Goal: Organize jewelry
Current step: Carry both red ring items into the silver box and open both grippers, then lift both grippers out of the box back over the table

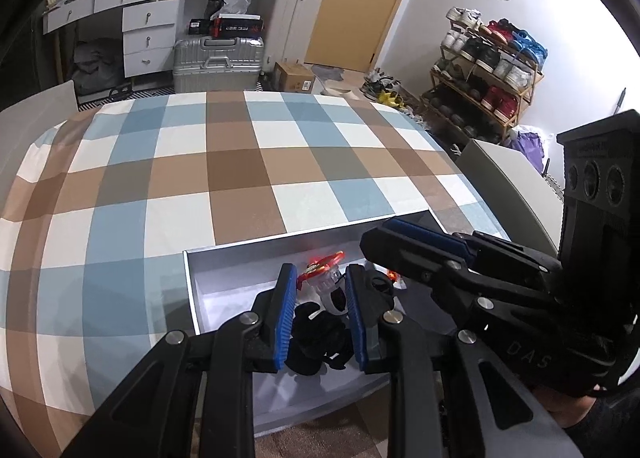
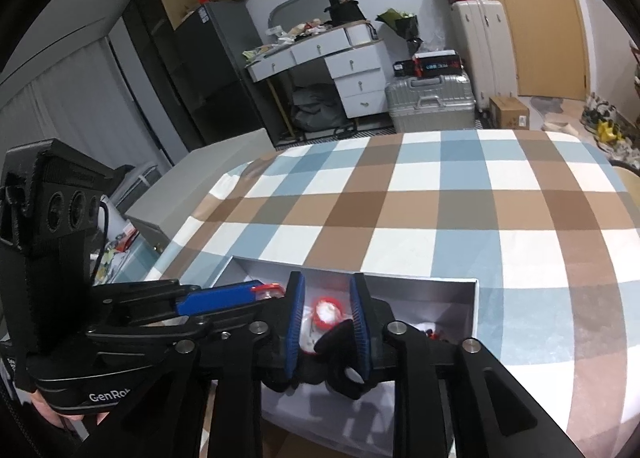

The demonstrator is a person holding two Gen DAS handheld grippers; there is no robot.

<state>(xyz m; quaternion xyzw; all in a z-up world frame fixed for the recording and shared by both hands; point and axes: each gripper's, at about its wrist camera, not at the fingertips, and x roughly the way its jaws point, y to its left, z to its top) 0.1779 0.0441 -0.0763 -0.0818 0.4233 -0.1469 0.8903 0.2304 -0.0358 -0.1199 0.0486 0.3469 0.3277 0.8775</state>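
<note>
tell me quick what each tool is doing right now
left tool: closed on the black item.
right tool: a dark piece sits between its pads, against one of them; whether it grips cannot be told.

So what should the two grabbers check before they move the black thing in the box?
1. Black item between left gripper pads: ok.
2. Left pads pressing it: cannot tell.
3. Right gripper also around it: ok.
4. Item over the grey box, not the checked cloth: ok.
5. Red-and-clear pieces clear of the pads: not ok, right beside them.
</note>
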